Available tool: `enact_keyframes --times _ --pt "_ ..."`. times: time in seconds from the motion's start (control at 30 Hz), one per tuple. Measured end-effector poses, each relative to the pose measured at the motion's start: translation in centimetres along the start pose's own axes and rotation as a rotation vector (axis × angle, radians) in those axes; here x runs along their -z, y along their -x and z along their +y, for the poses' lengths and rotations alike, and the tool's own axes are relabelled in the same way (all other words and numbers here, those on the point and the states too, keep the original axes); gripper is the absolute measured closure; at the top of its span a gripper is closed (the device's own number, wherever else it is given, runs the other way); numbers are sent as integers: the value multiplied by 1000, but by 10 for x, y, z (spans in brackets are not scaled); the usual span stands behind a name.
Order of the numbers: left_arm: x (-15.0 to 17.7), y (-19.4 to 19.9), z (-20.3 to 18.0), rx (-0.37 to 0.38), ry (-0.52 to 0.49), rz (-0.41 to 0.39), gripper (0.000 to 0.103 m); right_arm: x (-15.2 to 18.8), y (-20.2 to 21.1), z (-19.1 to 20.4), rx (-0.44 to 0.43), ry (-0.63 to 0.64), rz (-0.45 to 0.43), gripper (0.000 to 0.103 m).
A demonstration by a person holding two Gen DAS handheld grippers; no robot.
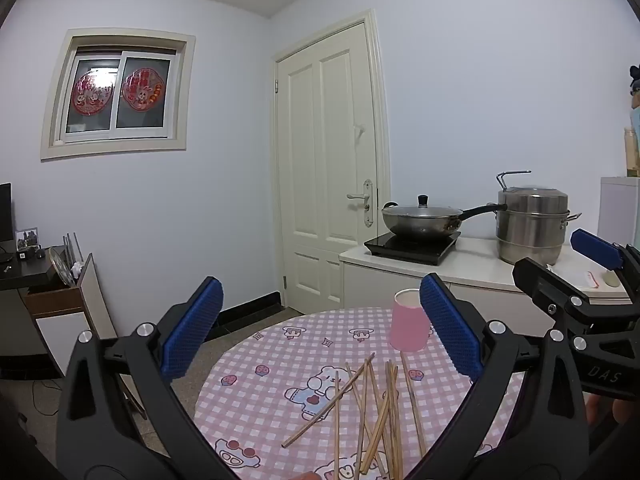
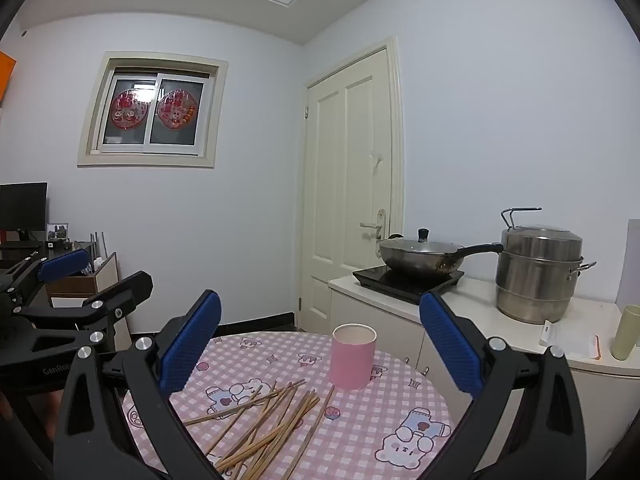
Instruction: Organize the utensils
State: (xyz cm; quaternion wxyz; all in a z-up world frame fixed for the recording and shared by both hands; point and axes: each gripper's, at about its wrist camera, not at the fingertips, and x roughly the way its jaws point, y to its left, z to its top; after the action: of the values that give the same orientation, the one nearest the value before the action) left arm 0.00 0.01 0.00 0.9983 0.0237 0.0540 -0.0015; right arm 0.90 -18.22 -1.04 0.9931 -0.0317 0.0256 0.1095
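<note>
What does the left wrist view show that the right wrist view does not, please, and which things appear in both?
Only the left wrist view shows the bottles on the white cabinet at the far right. Only the right wrist view shows the pale green cup on the counter and the orange panel on the left wall. Both show the pink cup upright, the scattered chopsticks, the checked tablecloth, the wok and the steel steamer pot.

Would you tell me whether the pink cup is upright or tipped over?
Upright: the pink cup stands on its base on the table, open rim facing up.
</note>
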Motion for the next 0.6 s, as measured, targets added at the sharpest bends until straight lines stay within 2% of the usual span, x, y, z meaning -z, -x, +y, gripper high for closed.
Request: enact_keyframes --times 0.37,0.6 --pt "8 3 3 2 -1 6 6 -3 2 3 3 2 5 7" --pt "10 -1 2 10 4 11 6 8 -1 6 11 7 8 7"
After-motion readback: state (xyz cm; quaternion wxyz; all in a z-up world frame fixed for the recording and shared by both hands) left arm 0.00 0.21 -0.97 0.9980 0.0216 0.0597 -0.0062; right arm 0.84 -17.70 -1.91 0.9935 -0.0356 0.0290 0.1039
